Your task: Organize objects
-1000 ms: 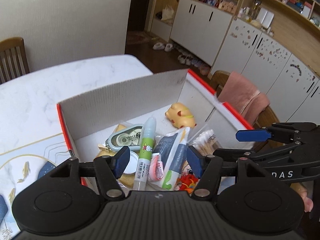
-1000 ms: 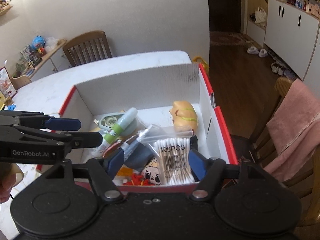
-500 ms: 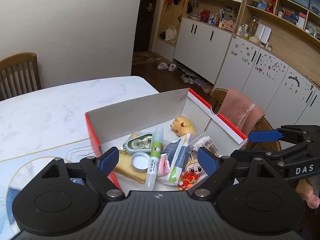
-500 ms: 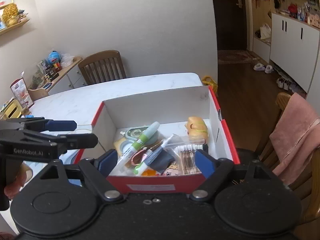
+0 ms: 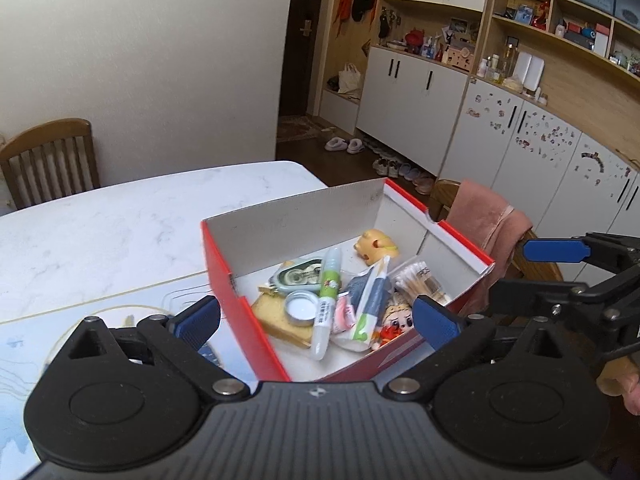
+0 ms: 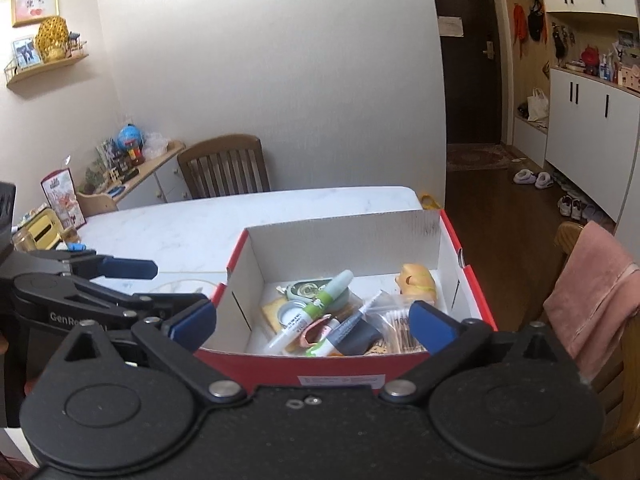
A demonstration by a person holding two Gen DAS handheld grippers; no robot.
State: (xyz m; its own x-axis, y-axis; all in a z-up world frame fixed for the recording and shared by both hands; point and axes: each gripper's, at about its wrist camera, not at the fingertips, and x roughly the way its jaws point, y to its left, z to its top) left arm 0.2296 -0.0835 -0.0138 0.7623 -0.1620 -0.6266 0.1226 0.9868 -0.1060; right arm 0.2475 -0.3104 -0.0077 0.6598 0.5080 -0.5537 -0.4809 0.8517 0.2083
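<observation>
A red shoebox (image 5: 300, 220) with a white inside stands on the table, also in the right wrist view (image 6: 340, 240). In it lie a green-and-white glue pen (image 5: 328, 300), a correction tape (image 5: 298, 276), a yellow pig toy (image 5: 376, 244), a bag of cotton swabs (image 5: 420, 284), a round tin (image 5: 300, 308) and a small doll. My left gripper (image 5: 316, 320) hovers over the box's near left corner, its jaws opening and holding nothing. My right gripper (image 6: 313, 324) hangs above the near wall, jaws opening too, nothing gripped. It also shows at the box's right (image 5: 536, 272).
The white marble table (image 5: 120, 220) stretches beyond and left of the box. A patterned mat (image 5: 24, 344) lies at the near left. A wooden chair with a pink towel (image 5: 484, 216) stands right of the box. Another chair (image 6: 224, 168) is at the far side.
Both grippers have drawn back and upward from the box, so it looks smaller and farther off. Both pairs of jaws have spread much wider. The box's contents have not moved.
</observation>
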